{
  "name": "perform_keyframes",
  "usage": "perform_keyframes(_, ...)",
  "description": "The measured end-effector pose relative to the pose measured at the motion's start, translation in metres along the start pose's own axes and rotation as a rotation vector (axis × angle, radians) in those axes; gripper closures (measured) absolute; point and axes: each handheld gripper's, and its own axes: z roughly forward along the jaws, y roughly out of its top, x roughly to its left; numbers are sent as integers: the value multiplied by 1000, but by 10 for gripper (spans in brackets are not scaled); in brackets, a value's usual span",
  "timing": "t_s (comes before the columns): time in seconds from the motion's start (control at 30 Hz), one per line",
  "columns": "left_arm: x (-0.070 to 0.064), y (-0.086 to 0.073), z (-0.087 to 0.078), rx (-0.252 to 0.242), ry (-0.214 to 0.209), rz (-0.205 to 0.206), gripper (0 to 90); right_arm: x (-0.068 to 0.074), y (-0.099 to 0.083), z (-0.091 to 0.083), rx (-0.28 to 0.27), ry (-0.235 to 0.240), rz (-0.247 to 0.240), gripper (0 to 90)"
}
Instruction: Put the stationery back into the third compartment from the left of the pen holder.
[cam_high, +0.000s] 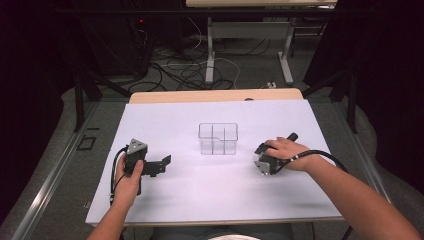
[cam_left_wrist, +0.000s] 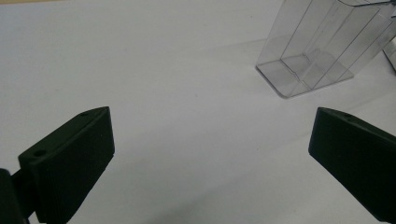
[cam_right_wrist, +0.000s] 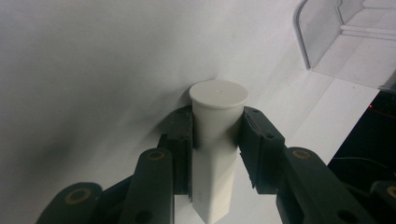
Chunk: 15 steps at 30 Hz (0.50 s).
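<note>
1. Black left gripper (cam_high: 165, 164) rests on the table (cam_high: 165, 120), jaws wide apart and holding nothing, left of the bin (cam_high: 218, 138).
2. Clear bin stands mid-table with its compartments bare.
3. Right gripper (cam_right_wrist: 217, 135) clamps a white tube (cam_right_wrist: 218, 116), just right of the bin; the carry is likely underway, and next the tube must go over a compartment.

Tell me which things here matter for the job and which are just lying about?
In use:
- white plastic cylinder, clamped in right gripper
- clear plastic divided box
- left gripper, open, holding nothing

Lying about:
- tangled cables on the floor
- white-legged table behind
</note>
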Motion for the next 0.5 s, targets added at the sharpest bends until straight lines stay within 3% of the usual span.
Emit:
perform_keyframes(0.1,0,0,1,-9,7,-2,2,0,0,0,6,0,11,667)
perform_keyframes(0.13,0,0,1,-9,8,-2,2,-1,1,-2,37,-4,8,668)
perform_keyframes(0.33,0,0,0,-4,4,-6,2,0,2,-4,47,-11,16,667)
perform_keyframes(0.37,0,0,0,-5,4,-6,2,1,0,0,-10,-4,44,667)
perform_keyframes(0.43,0,0,0,0,4,0,2,0,1,-4,31,-5,35,668)
perform_keyframes(0.47,0,0,0,0,4,0,2,1,0,-3,-2,-33,60,668)
perform_keyframes(0.5,0,0,0,0,4,0,2,0,0,-4,3,-33,68,667)
